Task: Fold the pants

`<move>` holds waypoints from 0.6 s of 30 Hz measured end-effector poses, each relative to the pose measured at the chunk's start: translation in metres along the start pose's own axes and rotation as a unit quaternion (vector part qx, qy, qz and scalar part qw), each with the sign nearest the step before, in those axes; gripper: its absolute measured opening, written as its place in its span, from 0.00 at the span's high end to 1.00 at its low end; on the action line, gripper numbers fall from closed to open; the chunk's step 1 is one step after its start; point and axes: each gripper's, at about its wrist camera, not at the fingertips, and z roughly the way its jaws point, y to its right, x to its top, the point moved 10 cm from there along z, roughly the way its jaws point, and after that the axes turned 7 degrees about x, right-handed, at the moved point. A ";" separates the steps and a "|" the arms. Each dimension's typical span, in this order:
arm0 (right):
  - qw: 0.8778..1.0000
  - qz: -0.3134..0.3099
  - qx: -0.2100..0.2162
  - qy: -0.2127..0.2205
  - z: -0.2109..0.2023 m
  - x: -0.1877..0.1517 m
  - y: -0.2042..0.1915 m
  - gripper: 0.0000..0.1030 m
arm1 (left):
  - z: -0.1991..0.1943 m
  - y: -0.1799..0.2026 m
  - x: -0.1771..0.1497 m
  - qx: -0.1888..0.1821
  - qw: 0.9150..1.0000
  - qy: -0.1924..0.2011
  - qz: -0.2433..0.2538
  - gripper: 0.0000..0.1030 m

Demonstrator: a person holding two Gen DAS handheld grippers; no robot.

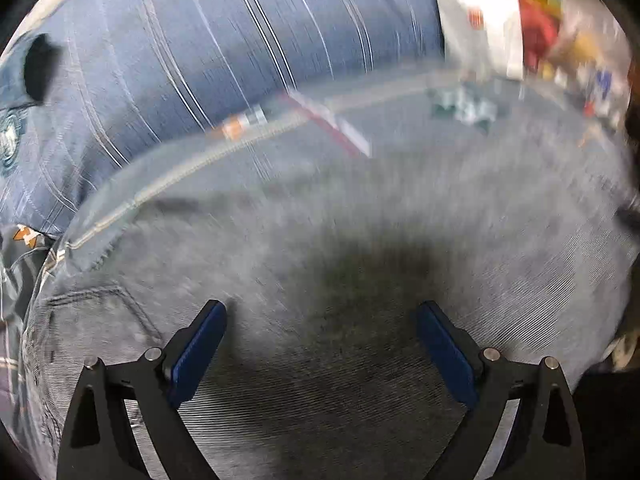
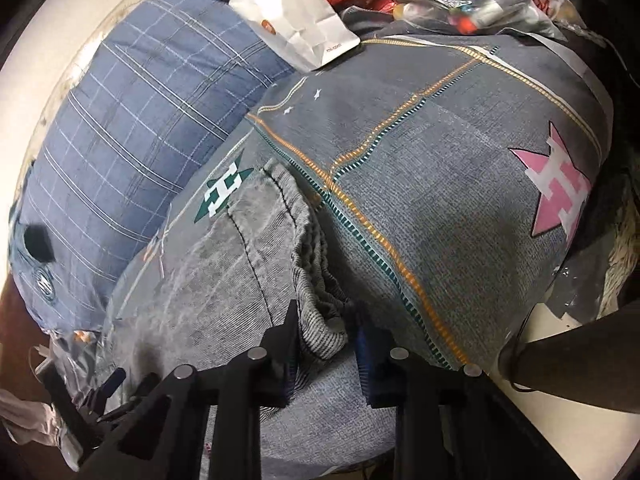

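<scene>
Left wrist view, blurred: left gripper (image 1: 322,322) spread wide, nothing held, just above faded grey denim pants (image 1: 360,220) on bed w/ grey patterned quilt; blue plaid pillow (image 1: 200,48) behind.

Right wrist view: right gripper (image 2: 326,322) narrowed onto bunched ribbed pants edge (image 2: 316,280), near quilt (image 2: 460,184) middle. Pinch looks shallow; could slip, or snag quilt underneath.

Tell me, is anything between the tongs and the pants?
Nothing visible. The left tongs hang open right over the grey pants, and the right tongs have the pants' bunched edge between their fingers.
</scene>
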 end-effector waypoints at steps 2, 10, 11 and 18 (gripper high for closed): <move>1.000 0.003 -0.006 -0.007 0.004 0.000 0.005 0.75 | -0.001 -0.002 0.004 -0.001 1.000 0.006 -0.012 0.04; 0.999 -0.050 0.002 0.013 -0.015 0.009 -0.041 0.75 | 0.004 -0.010 0.010 0.015 1.000 0.003 -0.013 0.05; 0.997 -0.072 0.005 0.020 -0.020 0.012 -0.061 0.75 | 0.004 -0.013 0.010 0.000 1.000 -0.010 -0.024 0.06; 0.960 -0.270 0.069 0.031 -0.017 -0.036 -0.250 0.75 | -0.023 -0.088 -0.012 -0.054 0.987 0.003 -0.148 0.06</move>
